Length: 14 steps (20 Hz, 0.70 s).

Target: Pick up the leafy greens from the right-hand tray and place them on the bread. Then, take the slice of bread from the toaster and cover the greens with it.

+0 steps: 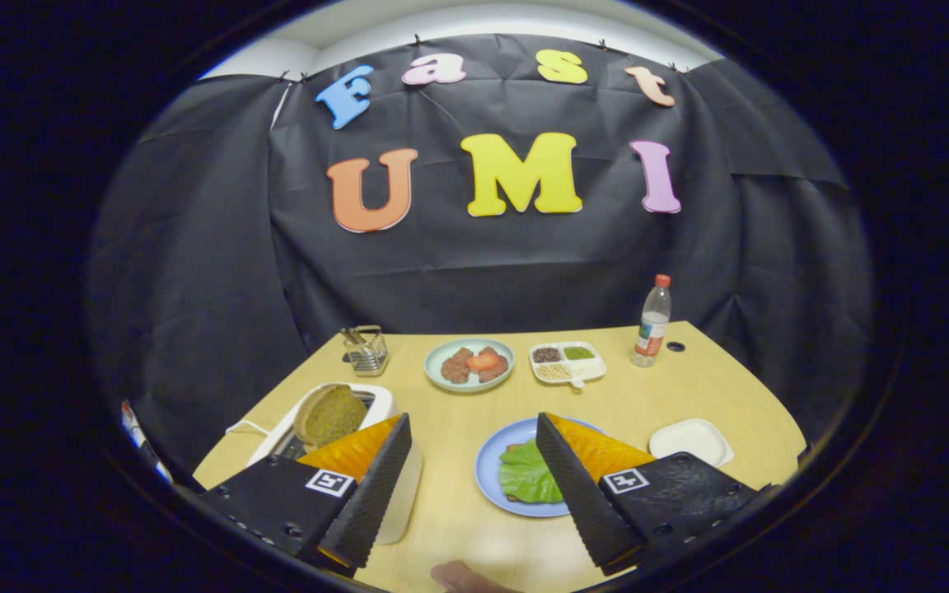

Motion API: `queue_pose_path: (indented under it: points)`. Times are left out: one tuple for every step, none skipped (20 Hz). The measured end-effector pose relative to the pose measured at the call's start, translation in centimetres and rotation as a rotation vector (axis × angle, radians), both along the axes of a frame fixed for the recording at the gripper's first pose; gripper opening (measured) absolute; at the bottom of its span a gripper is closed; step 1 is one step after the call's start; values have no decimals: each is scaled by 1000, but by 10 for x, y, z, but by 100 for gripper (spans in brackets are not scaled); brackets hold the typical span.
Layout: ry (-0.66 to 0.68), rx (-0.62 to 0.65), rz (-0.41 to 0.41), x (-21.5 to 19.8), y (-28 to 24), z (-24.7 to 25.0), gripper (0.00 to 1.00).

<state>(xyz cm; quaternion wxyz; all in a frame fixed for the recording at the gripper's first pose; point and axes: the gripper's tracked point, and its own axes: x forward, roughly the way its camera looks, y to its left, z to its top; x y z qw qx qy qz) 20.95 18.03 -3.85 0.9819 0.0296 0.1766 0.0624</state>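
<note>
A green leaf lies on a slice of bread on the blue plate, just left of my right finger and partly hidden by it. A brown slice of bread stands up out of the white toaster, just beyond my left finger. My gripper is open above the table, with only bare tabletop between its fingers. The white tray beyond the right finger holds nothing.
At the back of the wooden table stand a wire utensil holder, a pale plate of meat and tomato, a divided dish of grains and a plastic bottle. A fingertip shows at the near edge.
</note>
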Motion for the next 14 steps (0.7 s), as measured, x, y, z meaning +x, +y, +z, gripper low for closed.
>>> queue_pose_path:
  points:
    - [-12,-3,8,0,11,8,94]
    - [-17,-1,19,-1,23,13,95]
    - [-19,4,35,-1,38,17,95]
    - [-15,12,49,0,53,19,95]
    - [-17,15,61,1,65,20,95]
    - [-19,13,65,5,76,21,95]
    - [-17,7,66,8,86,18,95]
    - [-6,-3,67,13,96,12,95]
    - [9,-10,67,16,104,5,95]
    - [26,-11,65,22,113,-3,95]
    - [44,-15,64,26,120,-12,95]
    - [63,-24,56,33,126,-21,95]
    - [81,-30,44,38,129,-32,93]
    - [99,-35,33,41,132,-40,90]
